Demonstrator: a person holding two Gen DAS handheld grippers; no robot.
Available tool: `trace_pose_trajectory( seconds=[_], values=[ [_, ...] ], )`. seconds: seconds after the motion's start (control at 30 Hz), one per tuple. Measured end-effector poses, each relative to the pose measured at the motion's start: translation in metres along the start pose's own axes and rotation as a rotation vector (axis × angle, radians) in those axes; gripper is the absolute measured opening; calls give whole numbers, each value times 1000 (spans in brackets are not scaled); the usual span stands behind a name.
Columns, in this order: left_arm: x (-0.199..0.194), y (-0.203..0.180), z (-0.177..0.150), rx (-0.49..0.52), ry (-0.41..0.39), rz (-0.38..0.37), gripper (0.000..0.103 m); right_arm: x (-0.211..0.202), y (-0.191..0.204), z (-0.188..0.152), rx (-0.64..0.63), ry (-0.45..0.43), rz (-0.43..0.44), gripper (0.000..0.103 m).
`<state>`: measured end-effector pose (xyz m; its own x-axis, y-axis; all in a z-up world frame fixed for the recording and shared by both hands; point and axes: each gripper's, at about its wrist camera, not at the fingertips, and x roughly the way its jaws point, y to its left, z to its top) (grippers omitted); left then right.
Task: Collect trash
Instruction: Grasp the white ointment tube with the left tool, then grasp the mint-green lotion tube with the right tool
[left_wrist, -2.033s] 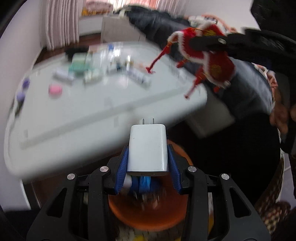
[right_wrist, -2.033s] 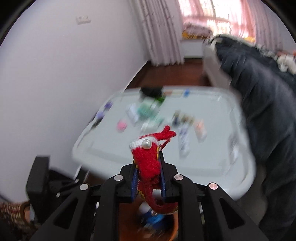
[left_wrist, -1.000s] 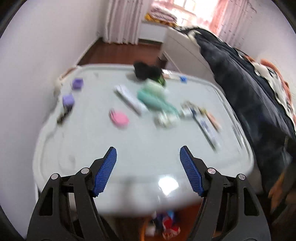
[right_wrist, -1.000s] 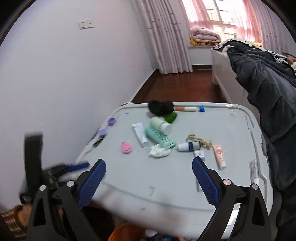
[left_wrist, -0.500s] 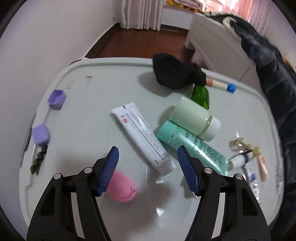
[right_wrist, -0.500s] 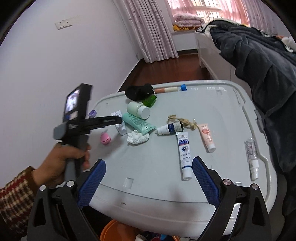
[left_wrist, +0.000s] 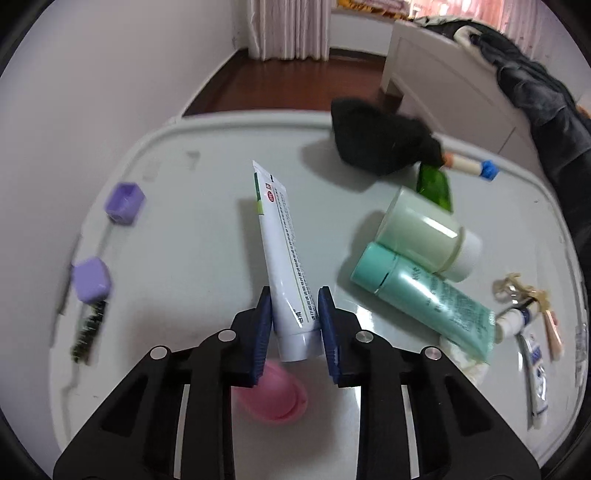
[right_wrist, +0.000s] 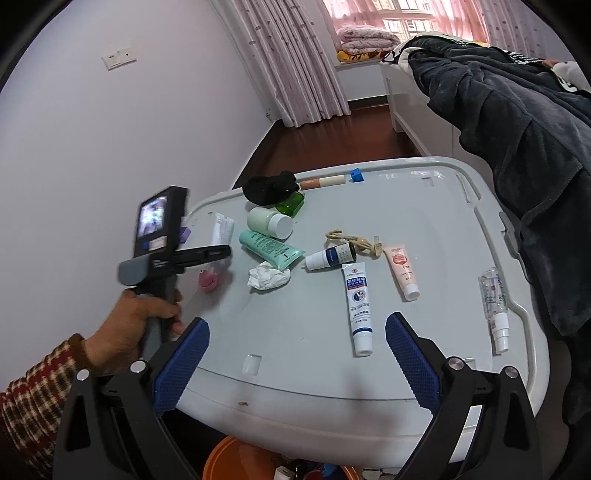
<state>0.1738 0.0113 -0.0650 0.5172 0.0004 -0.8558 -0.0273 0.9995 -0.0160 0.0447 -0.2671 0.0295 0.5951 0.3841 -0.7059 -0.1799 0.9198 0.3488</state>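
A white tube (left_wrist: 284, 258) with green print lies on the pale table (left_wrist: 192, 258), cap end toward me. My left gripper (left_wrist: 293, 310) is closing: its blue pads (left_wrist: 264, 314) touch both sides of the tube just above the cap. From the right wrist view, a hand holds the left gripper (right_wrist: 218, 253) low over the table's left part, by the tube (right_wrist: 222, 229). My right gripper (right_wrist: 295, 369) hangs open over the table's near edge, with nothing between its jaws. An orange bin (right_wrist: 229, 461) with trash sits below that edge.
On the table lie a pink round thing (left_wrist: 275, 398), two purple caps (left_wrist: 90, 278), a teal tube (left_wrist: 424, 295), a pale green jar (left_wrist: 424, 232), a black cloth (left_wrist: 376, 136), a crumpled tissue (right_wrist: 267, 277) and several small tubes (right_wrist: 358, 302). A dark blanket (right_wrist: 517, 147) hangs at the right.
Both grippers let go of a charger and a red toy over the bin. The left one then swung out over the table, dropped to the white tube and narrowed its jaws onto it.
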Motion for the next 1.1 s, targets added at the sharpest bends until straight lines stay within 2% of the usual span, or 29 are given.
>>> trace_pose_trajectory(
  seconds=[0.2, 0.33, 0.4, 0.5, 0.57, 0.63, 0.77, 0.87, 0.9, 0.93, 0.97, 1.1],
  values=[
    [-61, 0, -10, 54, -97, -65, 25, 8, 0, 0, -7, 10, -25, 95],
    [-93, -5, -39, 113, -137, -115, 25, 24, 4, -1, -63, 8, -76, 95],
    [-104, -6, -56, 125, -159, -150, 25, 44, 8, 4, -90, 38, -106, 95],
    [-109, -12, -64, 144, -167, -185, 25, 72, 19, 16, -118, 78, -84, 95],
    [-108, -12, -69, 150, -164, -212, 25, 99, 36, 29, -200, 93, -104, 95],
    [-109, -13, -73, 159, -158, -221, 25, 126, 51, 40, -273, 109, -112, 95],
    [-109, -10, -75, 159, -165, -230, 25, 174, 70, 57, -337, 159, -96, 94],
    [-112, -2, -76, 154, -164, -244, 25, 204, 72, 66, -364, 202, -122, 88],
    [-112, 0, -76, 152, -165, -248, 25, 214, 71, 67, -369, 220, -136, 80],
    [-113, 1, -77, 151, -165, -252, 25, 224, 69, 68, -369, 247, -150, 63],
    [-113, 2, -77, 149, -164, -255, 25, 230, 66, 68, -361, 274, -150, 60],
    [-116, 4, -76, 138, -169, -269, 25, 225, 64, 72, -348, 277, -121, 41]
  ],
)
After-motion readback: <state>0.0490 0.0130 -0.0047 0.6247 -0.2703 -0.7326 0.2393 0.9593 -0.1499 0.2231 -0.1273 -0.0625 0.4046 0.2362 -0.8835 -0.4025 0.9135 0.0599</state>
